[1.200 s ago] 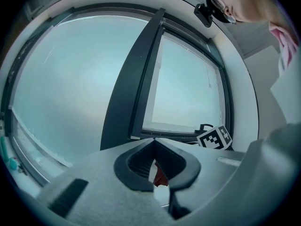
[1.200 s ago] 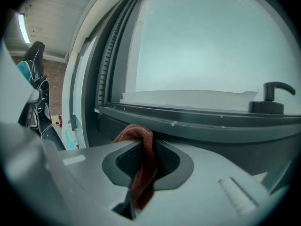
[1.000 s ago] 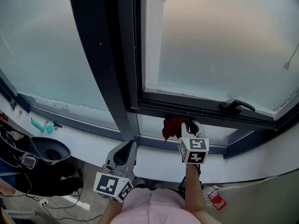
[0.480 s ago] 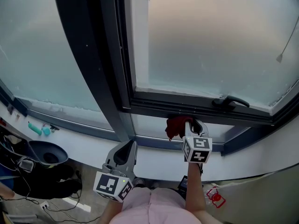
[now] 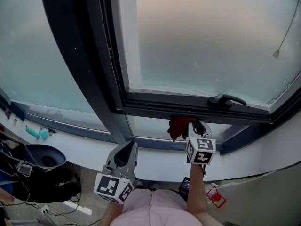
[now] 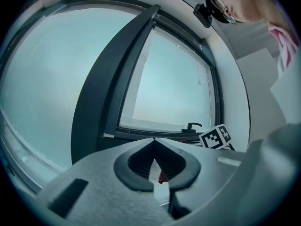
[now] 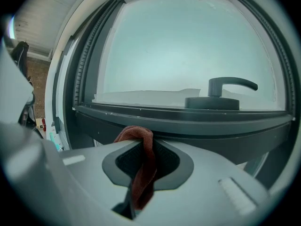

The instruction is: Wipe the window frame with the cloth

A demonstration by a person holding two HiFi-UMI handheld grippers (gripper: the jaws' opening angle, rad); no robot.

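Item: red cloth [image 5: 177, 127], clamped in right tool [image 5: 192, 125], held at the lower rail of the window frame [image 5: 155, 105], now slightly nearer the handle [image 5: 227, 100] than a second ago, so wiping stroke judged under way; left tool [image 5: 125, 149] jaws together, empty, idle below.

The right hand-held gripper [image 5: 191, 124], clamped on the crumpled dark red cloth [image 5: 178, 126], has slid rightward along the lower rail of the dark grey metal window frame [image 5: 155, 106]. The cloth now sits nearer the black lever handle [image 5: 227, 99]. The head view has swung too, so the frame's upright lies further left.
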